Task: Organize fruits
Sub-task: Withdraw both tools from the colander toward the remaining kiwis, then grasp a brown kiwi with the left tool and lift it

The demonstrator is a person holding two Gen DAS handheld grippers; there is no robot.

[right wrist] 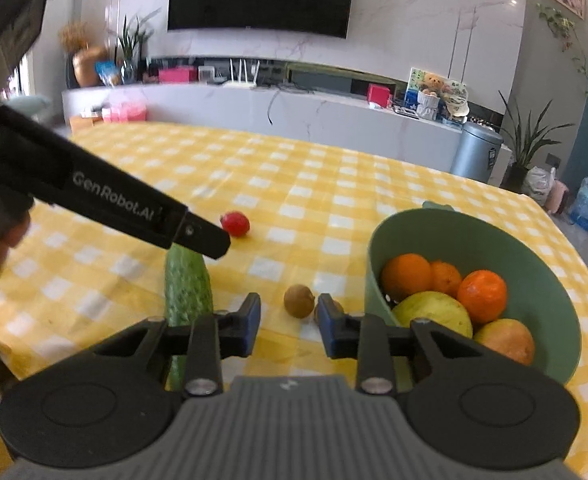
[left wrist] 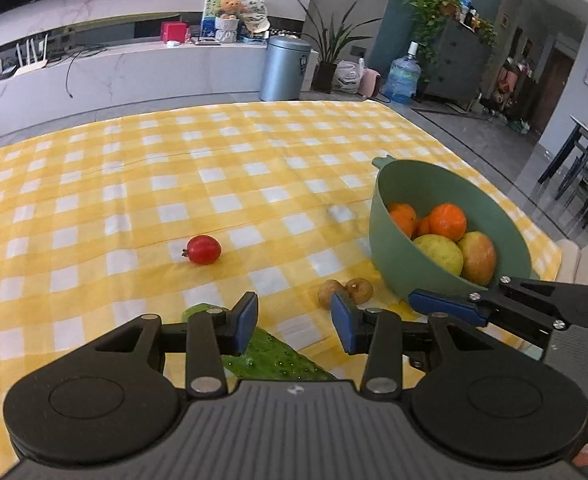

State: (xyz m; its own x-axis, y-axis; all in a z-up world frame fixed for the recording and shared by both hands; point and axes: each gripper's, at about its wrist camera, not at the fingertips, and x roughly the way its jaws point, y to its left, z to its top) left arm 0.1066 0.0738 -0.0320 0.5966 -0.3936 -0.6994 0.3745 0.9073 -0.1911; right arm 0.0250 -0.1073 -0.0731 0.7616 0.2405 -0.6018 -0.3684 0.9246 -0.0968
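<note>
1. The green bowl [right wrist: 534,256] near the right side of the table already holds most of the fruit: three oranges [right wrist: 482,292], a yellow-green fruit [right wrist: 434,312] and a reddish one [right wrist: 506,340].
2. Left out on the checked cloth [left wrist: 213,160]: a small red fruit [left wrist: 203,249] well away from the bowl, two little brown fruits [left wrist: 358,289] just beside it, and a cucumber [right wrist: 185,284].
3. The left gripper [left wrist: 294,320] hangs over the cucumber's end, jaws apart, holding nothing.
4. The right gripper [right wrist: 289,326] is also spread and empty, near the brown fruits.
5. I'd say it's well past halfway; the small pieces remain.
</note>
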